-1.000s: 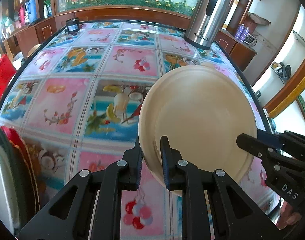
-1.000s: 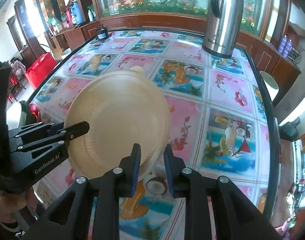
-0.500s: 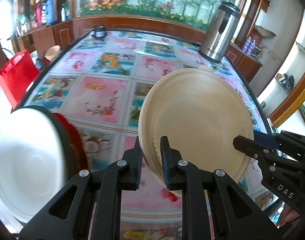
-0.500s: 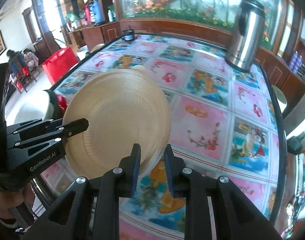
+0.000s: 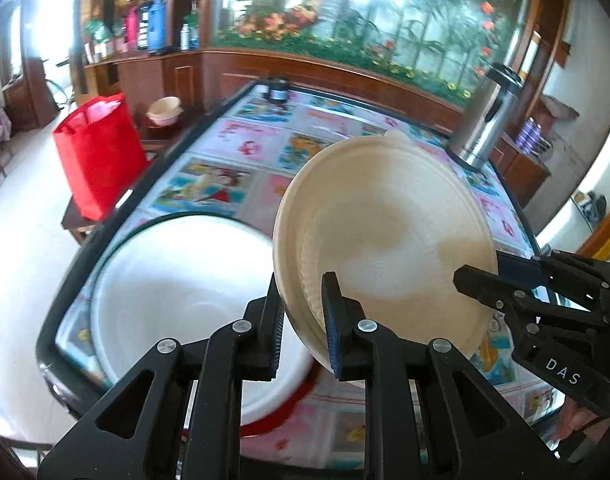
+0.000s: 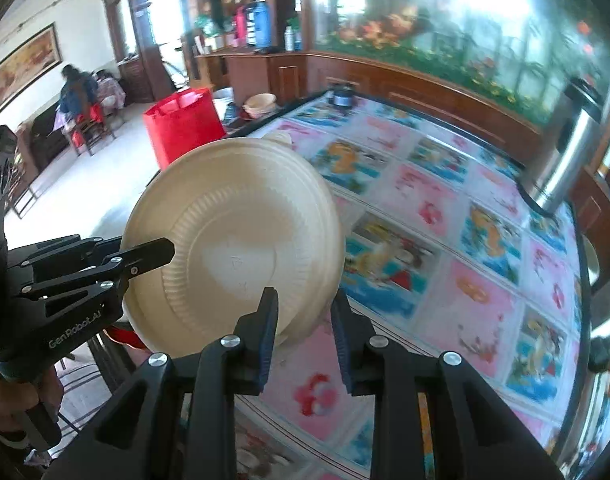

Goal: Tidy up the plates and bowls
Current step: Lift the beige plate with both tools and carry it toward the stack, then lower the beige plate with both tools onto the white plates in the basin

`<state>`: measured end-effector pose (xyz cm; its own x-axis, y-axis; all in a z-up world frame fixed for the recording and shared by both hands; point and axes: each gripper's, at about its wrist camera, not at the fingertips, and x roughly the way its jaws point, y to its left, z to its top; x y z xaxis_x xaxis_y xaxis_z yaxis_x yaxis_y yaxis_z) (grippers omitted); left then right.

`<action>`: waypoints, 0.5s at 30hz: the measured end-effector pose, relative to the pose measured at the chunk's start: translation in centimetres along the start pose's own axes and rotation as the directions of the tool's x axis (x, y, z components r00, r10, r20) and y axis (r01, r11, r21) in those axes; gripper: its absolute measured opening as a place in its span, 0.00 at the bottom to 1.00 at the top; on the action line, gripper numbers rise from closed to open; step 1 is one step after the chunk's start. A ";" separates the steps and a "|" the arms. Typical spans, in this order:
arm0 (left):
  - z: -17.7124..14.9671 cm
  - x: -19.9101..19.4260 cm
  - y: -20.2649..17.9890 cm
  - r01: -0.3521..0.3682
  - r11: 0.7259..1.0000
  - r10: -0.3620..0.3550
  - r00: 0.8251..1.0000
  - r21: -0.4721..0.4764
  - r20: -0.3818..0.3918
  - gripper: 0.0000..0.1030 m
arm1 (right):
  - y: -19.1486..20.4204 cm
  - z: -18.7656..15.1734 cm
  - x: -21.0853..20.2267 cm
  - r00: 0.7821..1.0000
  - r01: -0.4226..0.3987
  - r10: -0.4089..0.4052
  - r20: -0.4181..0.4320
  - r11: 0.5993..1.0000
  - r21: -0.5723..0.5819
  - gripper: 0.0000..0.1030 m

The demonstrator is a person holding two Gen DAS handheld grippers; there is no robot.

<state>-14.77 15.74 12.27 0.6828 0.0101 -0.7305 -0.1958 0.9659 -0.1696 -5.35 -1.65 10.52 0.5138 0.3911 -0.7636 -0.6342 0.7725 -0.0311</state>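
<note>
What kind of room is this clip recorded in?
Probably a dining room in a home or small eatery: a long table with a fruit-print cloth, a steel thermos, wooden cabinets under a garden mural, and people seated at another table behind.

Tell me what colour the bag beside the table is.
Red. The bag shows best in the left wrist view, standing beside the table.

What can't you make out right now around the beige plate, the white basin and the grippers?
- Left wrist view: the round white plastic basin is blurred; its right part is hidden behind the beige ribbed disposable plate and the left gripper.
- Right wrist view: the right gripper is opening; whether its right pad still touches the plate's rim is unclear.
- Right wrist view: the patterned glass-topped table is motion-blurred.
</note>
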 end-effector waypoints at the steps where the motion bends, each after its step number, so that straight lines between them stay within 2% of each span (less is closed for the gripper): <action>1: -0.1 -0.2 0.5 -0.009 1.000 0.009 1.000 -0.005 0.003 0.17 | 0.6 0.3 0.2 1.000 -0.008 0.008 -0.001 1.000 -0.013 0.30; 7: -0.3 -0.9 4.0 -0.060 0.997 0.061 0.998 -0.046 0.007 0.17 | 4.0 1.9 1.6 0.999 -0.046 0.046 -0.004 0.996 -0.080 0.33; 15: -1.6 -0.8 7.5 -0.095 0.992 0.093 0.995 -0.085 -0.033 0.17 | 7.0 2.3 4.3 0.994 -0.091 0.083 -0.064 0.987 -0.134 0.33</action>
<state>-17.92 22.60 10.47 0.6381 0.0913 -0.7645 -0.3193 0.9349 -0.1548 -6.27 6.56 8.51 0.4214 0.4213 -0.8031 -0.7500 0.6597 -0.0475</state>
